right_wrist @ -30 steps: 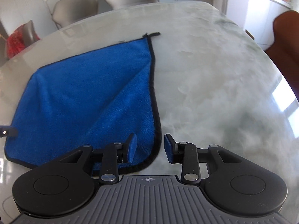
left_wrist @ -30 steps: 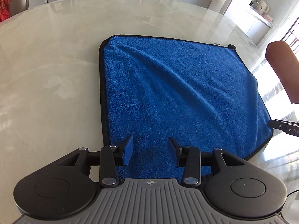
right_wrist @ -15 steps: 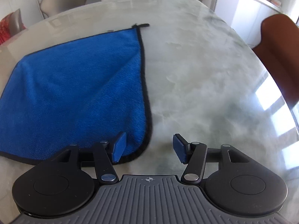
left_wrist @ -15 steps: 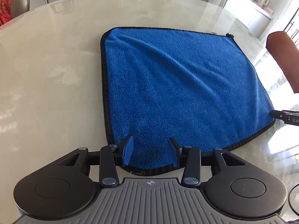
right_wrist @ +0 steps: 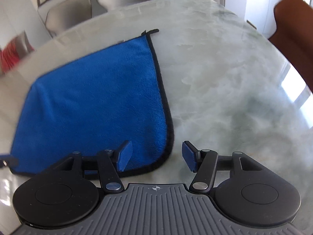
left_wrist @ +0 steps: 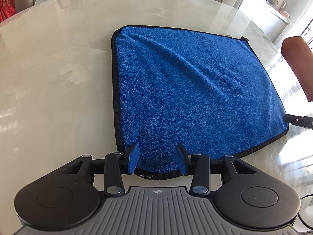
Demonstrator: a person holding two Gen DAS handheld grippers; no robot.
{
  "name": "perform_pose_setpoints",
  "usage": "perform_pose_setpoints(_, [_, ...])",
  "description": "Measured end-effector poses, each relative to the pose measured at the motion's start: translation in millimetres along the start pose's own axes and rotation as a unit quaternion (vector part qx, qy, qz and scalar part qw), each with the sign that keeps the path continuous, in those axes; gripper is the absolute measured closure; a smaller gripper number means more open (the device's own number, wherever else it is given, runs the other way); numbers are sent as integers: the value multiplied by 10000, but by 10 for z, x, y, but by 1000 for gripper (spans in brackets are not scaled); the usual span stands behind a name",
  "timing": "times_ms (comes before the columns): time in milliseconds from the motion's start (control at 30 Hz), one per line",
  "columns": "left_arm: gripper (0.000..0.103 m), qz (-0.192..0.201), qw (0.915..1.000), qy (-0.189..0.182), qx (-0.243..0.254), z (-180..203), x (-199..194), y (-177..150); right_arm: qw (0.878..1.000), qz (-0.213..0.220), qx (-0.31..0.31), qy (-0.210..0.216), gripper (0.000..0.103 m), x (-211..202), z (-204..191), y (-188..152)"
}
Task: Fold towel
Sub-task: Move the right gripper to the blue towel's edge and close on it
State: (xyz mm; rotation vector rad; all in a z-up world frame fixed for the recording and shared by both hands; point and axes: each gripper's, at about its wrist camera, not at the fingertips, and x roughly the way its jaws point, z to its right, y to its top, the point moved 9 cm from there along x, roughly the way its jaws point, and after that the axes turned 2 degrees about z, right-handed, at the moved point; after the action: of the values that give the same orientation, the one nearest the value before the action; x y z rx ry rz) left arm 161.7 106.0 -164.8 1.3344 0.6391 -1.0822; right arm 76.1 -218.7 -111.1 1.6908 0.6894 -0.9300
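Observation:
A blue towel (left_wrist: 191, 94) with a black hem lies spread flat on the pale marble table (left_wrist: 54, 82). My left gripper (left_wrist: 157, 161) is open, its fingers astride the towel's near left corner, just above the hem. In the right wrist view the towel (right_wrist: 93, 98) lies to the left. My right gripper (right_wrist: 156, 158) is open around the towel's near right corner, the left finger over cloth, the right finger over bare table. The right gripper's tip (left_wrist: 297, 120) shows at the towel's right corner in the left wrist view.
A brown chair back (left_wrist: 299, 62) stands at the table's right edge; it also shows in the right wrist view (right_wrist: 295, 31). Grey chairs (right_wrist: 70, 13) stand at the far side. A hanging loop (right_wrist: 150, 31) sticks out at the towel's far right corner.
Both grippers have drawn back toward the towel's near edge. The right gripper's jaws have opened wider and now straddle the near right corner. The towel lies as before.

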Motion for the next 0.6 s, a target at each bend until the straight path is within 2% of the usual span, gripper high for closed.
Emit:
perform_pose_setpoints(67, [58,12,10000,-6,40,21,5,8,9999,14,-31,-132,46,25,30,10])
perform_pose_setpoints(200, [56,-48,9998,52,185,29,18,-33,9996,164,125,-189,66,52,101,55])
perform_pose_setpoints(233, [56,-55,9998,65,198,29,16,-39,9993,195,269,-197,68,55,141,65])
perform_pose_setpoints(333, [57,-56,9997,83,240,27,10,-59,9984,211,489,-189,68,72,222,96])
perform_pose_setpoints(500, [57,-67,9995,77,297,-7,-18,-96,9975,82,-411,-564,64,111,54,43])
perform_pose_setpoints(600, [57,-101,9995,98,276,-6,-21,-99,9963,62,-516,-686,64,146,28,38])
